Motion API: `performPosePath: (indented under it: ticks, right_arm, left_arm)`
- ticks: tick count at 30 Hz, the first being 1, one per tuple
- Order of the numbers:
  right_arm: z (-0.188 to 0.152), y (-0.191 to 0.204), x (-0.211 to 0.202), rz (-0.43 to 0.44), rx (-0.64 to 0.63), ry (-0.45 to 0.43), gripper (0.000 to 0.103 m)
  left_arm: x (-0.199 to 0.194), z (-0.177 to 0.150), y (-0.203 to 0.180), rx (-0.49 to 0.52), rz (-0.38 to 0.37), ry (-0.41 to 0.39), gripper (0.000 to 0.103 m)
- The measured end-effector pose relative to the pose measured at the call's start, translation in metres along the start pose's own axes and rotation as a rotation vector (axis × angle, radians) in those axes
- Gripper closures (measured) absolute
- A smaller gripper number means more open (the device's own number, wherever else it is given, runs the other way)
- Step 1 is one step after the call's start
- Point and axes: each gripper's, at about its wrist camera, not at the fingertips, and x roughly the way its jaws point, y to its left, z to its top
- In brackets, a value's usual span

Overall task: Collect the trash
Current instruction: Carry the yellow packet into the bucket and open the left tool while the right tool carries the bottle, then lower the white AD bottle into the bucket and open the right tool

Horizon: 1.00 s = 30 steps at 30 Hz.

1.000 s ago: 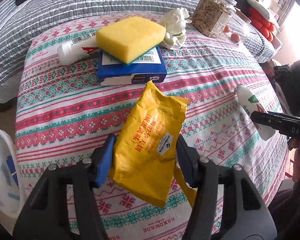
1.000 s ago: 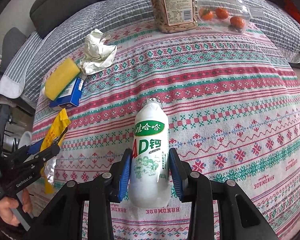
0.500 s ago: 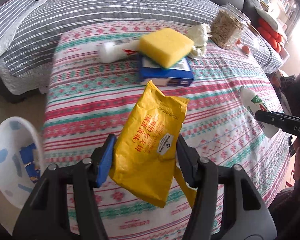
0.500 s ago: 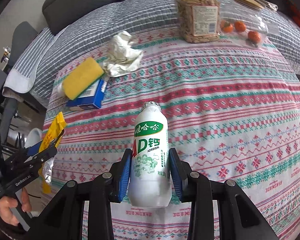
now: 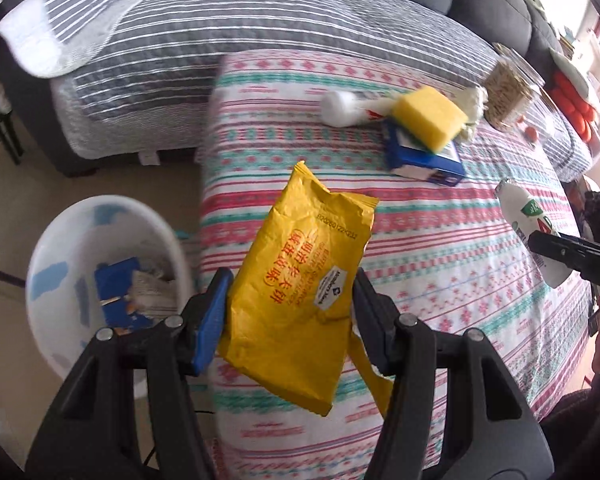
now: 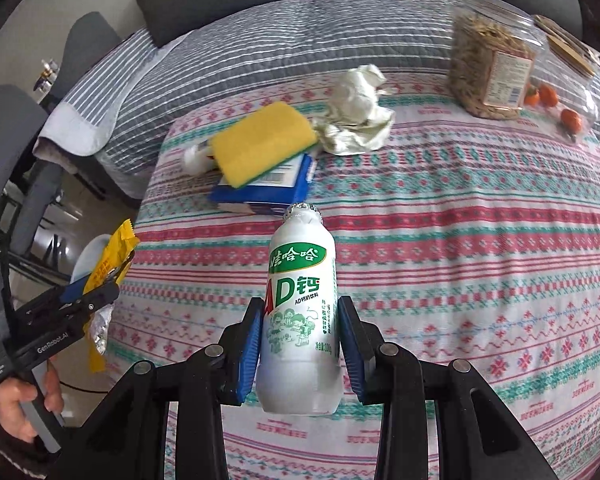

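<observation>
My left gripper (image 5: pixel 288 320) is shut on a crumpled yellow snack wrapper (image 5: pixel 304 280) and holds it above the table's left edge. A white trash bin (image 5: pixel 100 276) with blue scraps inside stands on the floor just left of it. My right gripper (image 6: pixel 300 344) is shut on a white AD milk bottle (image 6: pixel 300 308) with a green label, above the patterned tablecloth (image 6: pixel 460 240). The bottle also shows at the right of the left wrist view (image 5: pixel 528 224). The wrapper shows at the left of the right wrist view (image 6: pixel 112 256).
On the table lie a yellow sponge (image 6: pixel 260 144) on a blue box (image 6: pixel 268 192), a second white bottle (image 5: pixel 348 108) lying behind them, a crumpled white paper (image 6: pixel 356 112), a jar of snacks (image 6: pixel 492 68) and a clear bag of small oranges (image 6: pixel 560 108). A grey striped sofa (image 5: pixel 220 40) stands behind.
My left gripper has swung left with the wrapper, so the trash bin has come into fuller view. My right gripper has shifted left, still holding the bottle.
</observation>
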Motion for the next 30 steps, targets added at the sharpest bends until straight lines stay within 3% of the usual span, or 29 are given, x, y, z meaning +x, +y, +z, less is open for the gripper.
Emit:
performPosePath:
  ticks: [19,23,30]
  right_arm:
    - [0.001,0.098,0.034,0.081,-0.145,0.02,0.066]
    - [-0.002,0.111,0.038,0.094,-0.172,0.015,0.066]
    - [-0.008,0.133,0.045,0.096,-0.211,0.023,0.066]
  left_arm:
    - [-0.025,-0.021,0.115,-0.177,0.118,-0.02,0.042]
    - [-0.027,-0.023,0.131,-0.186,0.181,-0.027,0.025]
    - [-0.04,-0.033,0.159,-0.242,0.216,-0.01,0.021]
